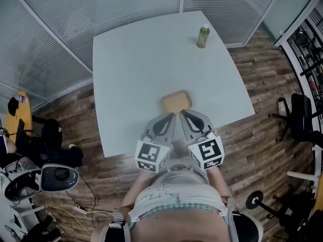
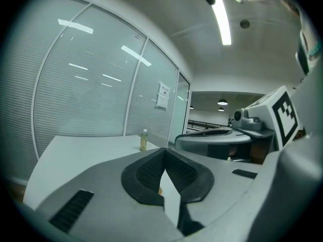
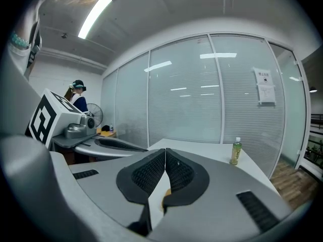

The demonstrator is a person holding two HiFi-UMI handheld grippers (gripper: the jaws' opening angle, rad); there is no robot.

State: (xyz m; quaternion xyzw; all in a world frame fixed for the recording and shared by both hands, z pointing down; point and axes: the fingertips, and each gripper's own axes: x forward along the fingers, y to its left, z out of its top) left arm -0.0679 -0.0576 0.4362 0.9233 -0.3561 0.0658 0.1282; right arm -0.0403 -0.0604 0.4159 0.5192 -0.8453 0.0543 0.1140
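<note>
Both grippers hover side by side over the near edge of the white table (image 1: 131,59), tips pointing away from me. My left gripper (image 1: 170,115) is shut with nothing between its pads; in its own view the left gripper (image 2: 164,158) shows its jaws meeting at the tip. My right gripper (image 1: 181,113) is likewise shut and holds nothing, as the right gripper (image 3: 165,159) view confirms. Just beyond both tips lies a flat tan rounded-square object (image 1: 176,101) on the table. A green drink bottle (image 1: 203,36) stands upright at the far right corner, also seen as the bottle (image 2: 144,140) and the bottle (image 3: 235,151).
Frosted glass partitions (image 1: 101,4) close off the far side. Wood floor surrounds the table. A dark chair (image 1: 303,116) stands at right; bags, cables and a white device (image 1: 55,178) sit on the floor at left. A person (image 3: 78,96) stands far left in the right gripper view.
</note>
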